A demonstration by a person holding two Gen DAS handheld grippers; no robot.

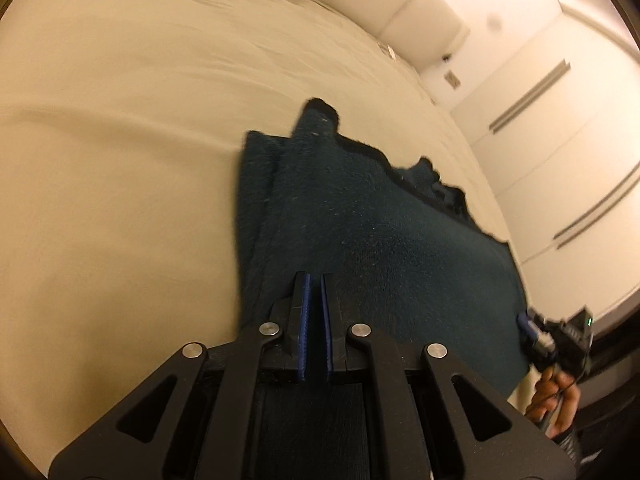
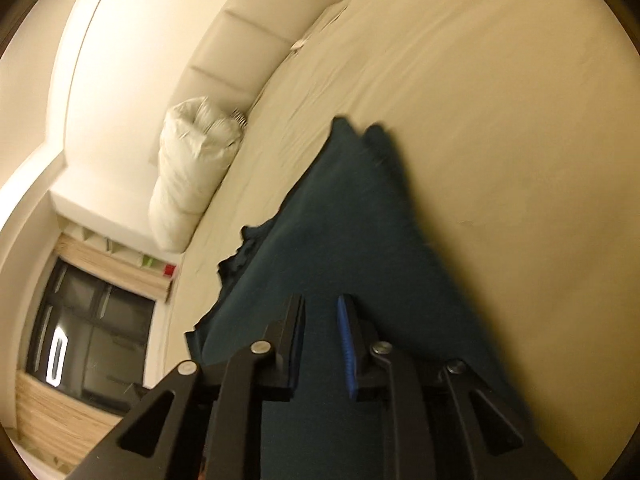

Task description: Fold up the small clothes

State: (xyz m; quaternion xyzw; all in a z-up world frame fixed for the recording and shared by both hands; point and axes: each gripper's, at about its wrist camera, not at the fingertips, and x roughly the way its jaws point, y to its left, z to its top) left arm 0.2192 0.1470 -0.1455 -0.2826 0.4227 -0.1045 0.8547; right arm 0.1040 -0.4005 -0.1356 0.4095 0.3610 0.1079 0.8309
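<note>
A dark teal knitted garment (image 1: 372,232) lies spread on the cream bed sheet (image 1: 120,160), with one edge folded over itself at its left side. My left gripper (image 1: 315,280) is over the garment's near edge, its blue-padded jaws nearly closed with a thin gap and nothing seen between them. The right gripper also shows in this view (image 1: 536,332), held by a hand at the garment's right edge. In the right wrist view the garment (image 2: 340,240) stretches away from my right gripper (image 2: 322,304), whose jaws stand apart just above the cloth.
A white padded headboard (image 1: 400,12) runs along the bed's far side. A white bundled duvet or pillow (image 2: 192,176) sits at the bed's corner. A dark window (image 2: 88,332) and white walls (image 1: 560,120) lie beyond the bed.
</note>
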